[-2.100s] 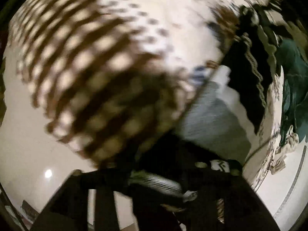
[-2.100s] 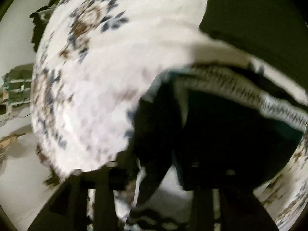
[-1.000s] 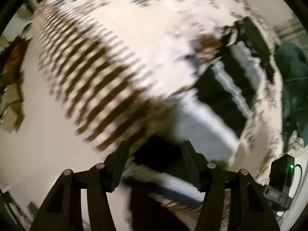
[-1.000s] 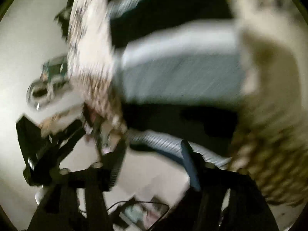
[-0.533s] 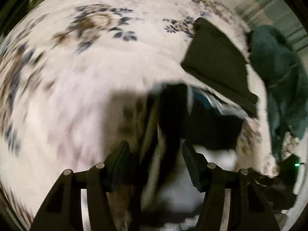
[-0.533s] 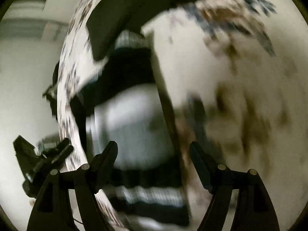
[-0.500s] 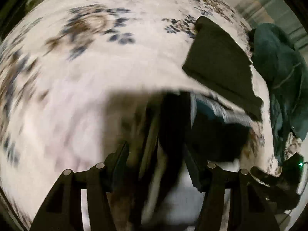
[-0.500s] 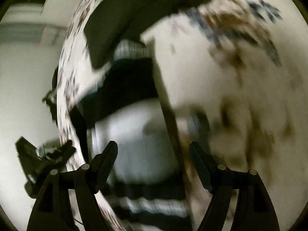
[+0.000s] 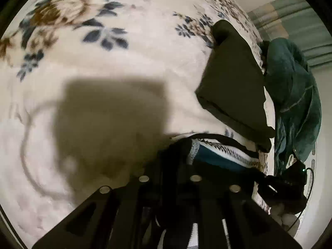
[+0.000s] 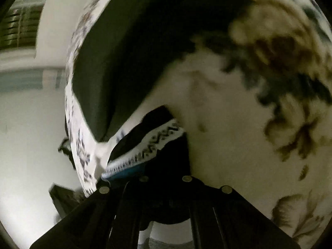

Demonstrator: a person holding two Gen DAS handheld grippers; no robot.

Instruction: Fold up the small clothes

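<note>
Seen from your left wrist camera, the floral blanket (image 9: 128, 66) filled the left and middle of the view, cream with brown and blue flowers, and a broad dark shadow (image 9: 112, 122) lay across its middle. Lower down and right of centre, your left gripper (image 9: 172, 166) had its jaws drawn close together, pinched on the dark patterned garment (image 9: 224, 153), whose white zigzag band and blue strip ran off to the right. Beyond it lay a folded dark green cloth (image 9: 234, 78) flat on the blanket, and further right a teal garment (image 9: 294, 95) was heaped at the blanket's edge. A small black device (image 9: 290, 178) with a green light sat at the lower right. From your right wrist camera, pale wall showed on the left, then the folded dark green cloth (image 10: 128, 47), then blurred blanket (image 10: 228, 124). Your right gripper (image 10: 166, 166) was likewise narrowed onto the dark patterned garment (image 10: 149, 143), with the zigzag band bunched just ahead of the fingers.
</note>
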